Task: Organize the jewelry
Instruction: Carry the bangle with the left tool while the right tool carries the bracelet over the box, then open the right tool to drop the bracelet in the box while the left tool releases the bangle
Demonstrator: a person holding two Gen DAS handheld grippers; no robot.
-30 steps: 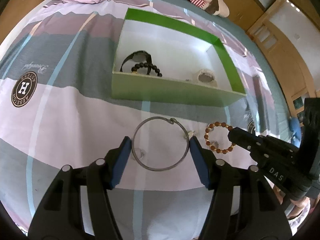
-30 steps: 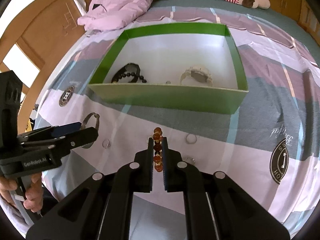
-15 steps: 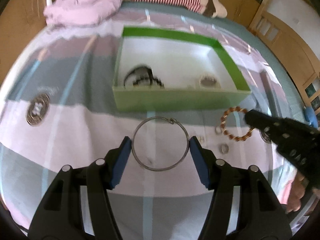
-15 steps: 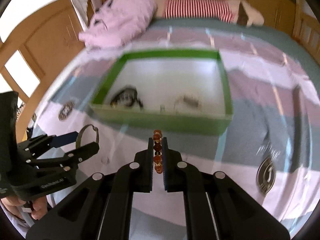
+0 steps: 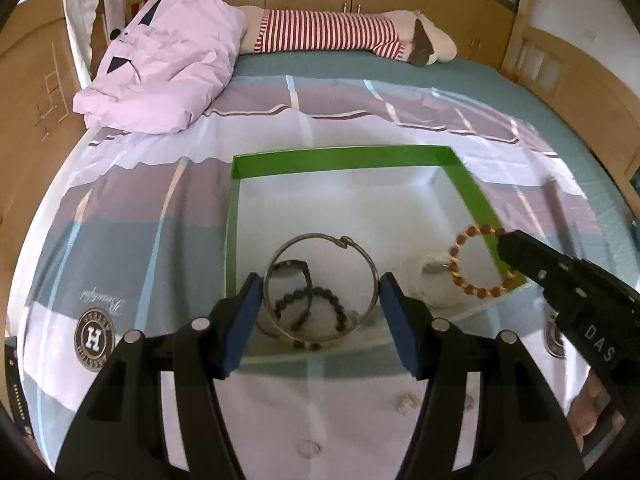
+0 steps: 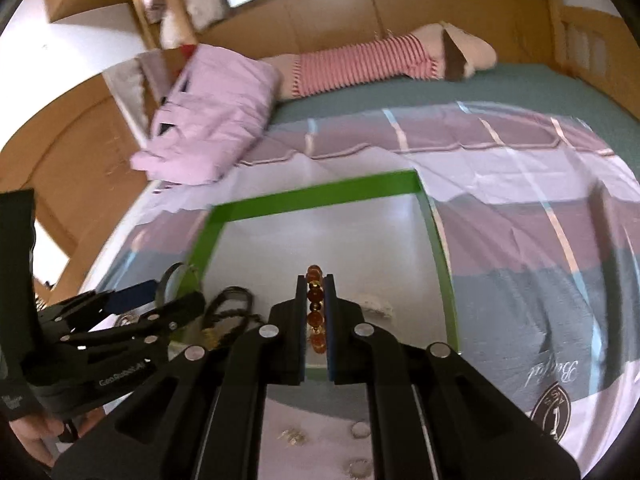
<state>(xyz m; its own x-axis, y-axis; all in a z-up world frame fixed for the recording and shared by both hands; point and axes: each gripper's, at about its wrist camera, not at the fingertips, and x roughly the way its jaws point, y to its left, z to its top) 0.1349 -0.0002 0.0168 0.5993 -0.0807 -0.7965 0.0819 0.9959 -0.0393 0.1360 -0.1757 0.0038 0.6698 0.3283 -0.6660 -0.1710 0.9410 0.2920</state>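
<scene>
Bangle (image 5: 320, 285) of silver metal spans the gap between the left gripper (image 5: 320, 320)'s blue pads, clamped at both sides, held above the near left corner of the green box (image 5: 340, 162). The right gripper (image 6: 316, 320) pinches an amber bead bracelet (image 6: 315, 308) edge-on between nearly closed fingers, over the box's near edge. A black bead bracelet (image 5: 316, 308) lies inside the box on the bedsheet (image 5: 160, 208).

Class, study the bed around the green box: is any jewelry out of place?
Yes. Several small pieces lie loose on the bedspread in front of the green box, outside it, while other jewelry already sits inside. What kind they are is too small to tell.
</scene>
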